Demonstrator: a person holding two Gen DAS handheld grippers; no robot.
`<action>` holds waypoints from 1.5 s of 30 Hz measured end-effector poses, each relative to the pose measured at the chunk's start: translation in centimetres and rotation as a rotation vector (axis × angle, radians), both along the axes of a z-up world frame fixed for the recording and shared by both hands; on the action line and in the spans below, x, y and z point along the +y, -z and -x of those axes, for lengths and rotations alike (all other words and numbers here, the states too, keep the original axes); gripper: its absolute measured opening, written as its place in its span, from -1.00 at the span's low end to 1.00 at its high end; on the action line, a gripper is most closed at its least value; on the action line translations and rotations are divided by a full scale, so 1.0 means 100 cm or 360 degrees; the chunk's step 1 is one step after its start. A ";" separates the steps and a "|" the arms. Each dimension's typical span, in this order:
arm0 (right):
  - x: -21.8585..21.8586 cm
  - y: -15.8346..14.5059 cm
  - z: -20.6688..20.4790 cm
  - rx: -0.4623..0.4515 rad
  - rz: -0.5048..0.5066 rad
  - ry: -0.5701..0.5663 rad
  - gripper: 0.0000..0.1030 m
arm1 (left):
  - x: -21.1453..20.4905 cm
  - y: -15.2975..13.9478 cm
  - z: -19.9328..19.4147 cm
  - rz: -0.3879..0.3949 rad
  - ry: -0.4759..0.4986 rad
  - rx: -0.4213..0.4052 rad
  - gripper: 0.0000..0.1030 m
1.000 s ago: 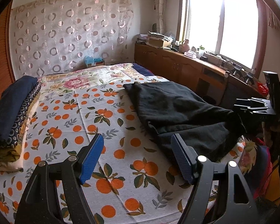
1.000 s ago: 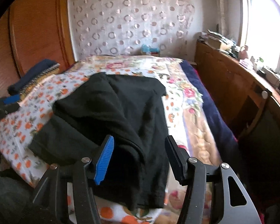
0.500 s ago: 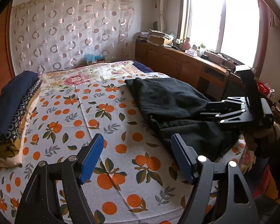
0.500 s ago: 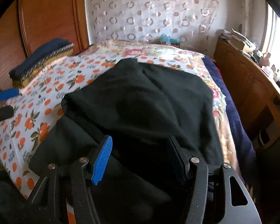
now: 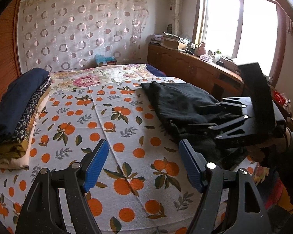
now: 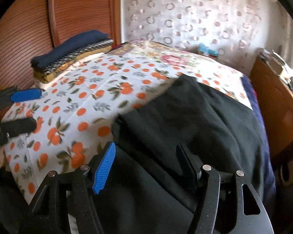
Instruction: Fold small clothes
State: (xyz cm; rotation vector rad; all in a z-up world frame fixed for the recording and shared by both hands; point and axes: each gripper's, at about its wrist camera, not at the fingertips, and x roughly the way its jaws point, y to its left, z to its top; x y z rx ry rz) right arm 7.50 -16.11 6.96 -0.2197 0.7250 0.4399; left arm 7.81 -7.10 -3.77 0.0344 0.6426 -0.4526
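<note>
A black garment lies spread on the right side of the bed; it fills the lower right of the right wrist view. My left gripper is open and empty above the orange-print sheet, left of the garment. My right gripper is open, low over the garment's near part. In the left wrist view the right gripper reaches in from the right over the garment's near end. The left gripper's fingers show at the far left of the right wrist view.
A stack of folded clothes, navy on top, sits at the bed's left edge by a wooden headboard. A wooden cabinet with clutter runs under the window on the right. A circle-patterned curtain hangs behind the bed.
My right gripper has moved forward and down over the black garment and swung left. My left gripper has hardly moved and stays open.
</note>
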 end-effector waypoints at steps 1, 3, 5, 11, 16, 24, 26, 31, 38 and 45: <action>0.004 0.001 -0.004 0.0009 -0.0001 -0.0015 0.29 | 0.000 0.000 0.000 0.0000 -0.0001 0.0001 0.46; 0.013 0.003 -0.013 0.0035 0.0017 -0.0047 0.29 | 0.001 0.001 -0.002 0.0001 -0.0002 0.0007 0.46; 0.017 0.006 -0.020 0.0050 0.0044 -0.0077 0.29 | 0.001 0.002 -0.003 -0.0004 -0.0004 0.0011 0.46; 0.021 0.011 -0.038 0.0147 0.0067 -0.0149 -0.30 | -0.002 0.006 -0.007 -0.0026 0.0015 0.0022 0.46; -0.002 -0.001 -0.042 0.0117 -0.0069 -0.0162 -0.90 | -0.002 0.013 -0.020 -0.0026 0.0008 0.0061 0.46; -0.081 -0.041 -0.057 -0.0065 -0.0219 0.0031 -0.90 | -0.015 0.012 -0.047 -0.0061 0.0025 0.0093 0.46; -0.101 -0.045 -0.068 -0.0081 -0.0207 0.0095 -0.90 | -0.023 0.008 -0.055 -0.0074 0.0043 0.0095 0.46; -0.145 -0.053 -0.093 -0.0129 -0.0193 0.0230 -0.90 | -0.043 0.002 -0.080 -0.0098 0.0089 0.0115 0.46; -0.176 -0.027 -0.132 -0.0069 -0.0142 0.0376 -0.90 | -0.068 0.003 -0.118 -0.0137 0.0120 0.0157 0.46; -0.184 -0.005 -0.168 0.0049 -0.0127 0.0446 -0.90 | -0.086 0.009 -0.159 -0.0183 0.0126 0.0209 0.46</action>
